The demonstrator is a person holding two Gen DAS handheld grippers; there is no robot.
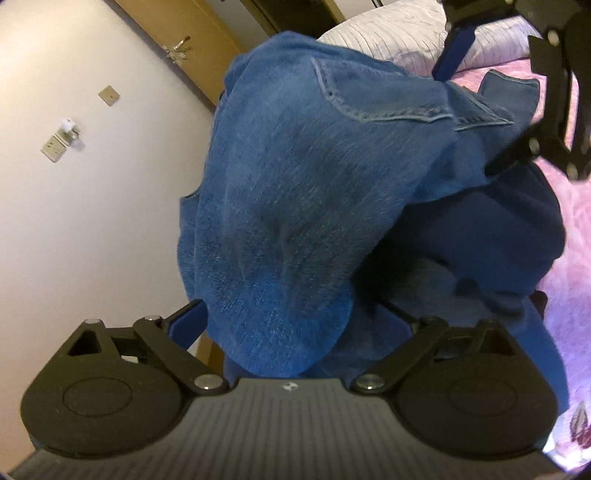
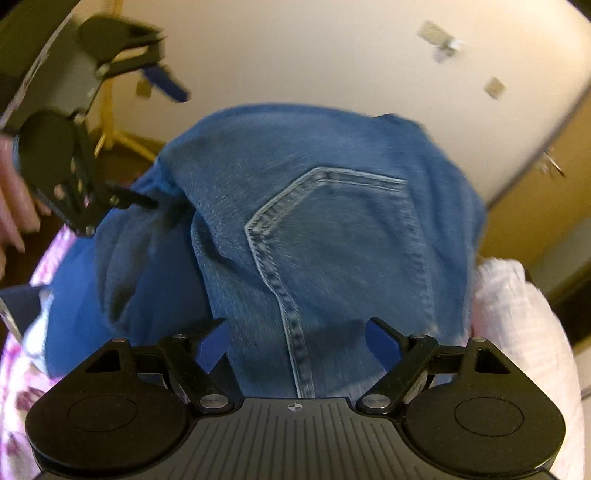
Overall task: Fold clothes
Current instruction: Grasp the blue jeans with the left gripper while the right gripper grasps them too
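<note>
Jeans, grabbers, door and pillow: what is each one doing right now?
jeans: bunched up, lifted, back pocket showing.
left gripper: fingers wide apart, denim draped between them.
right gripper: fingers apart, denim lying between them.
door: looks closed.
pillow: lying on the bed.
bedspread: spread out under the jeans.

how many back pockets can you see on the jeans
1. A stitched back pocket lies on the lifted denim jeans, seen by both cameras. A second may be hidden in the folds.
</note>
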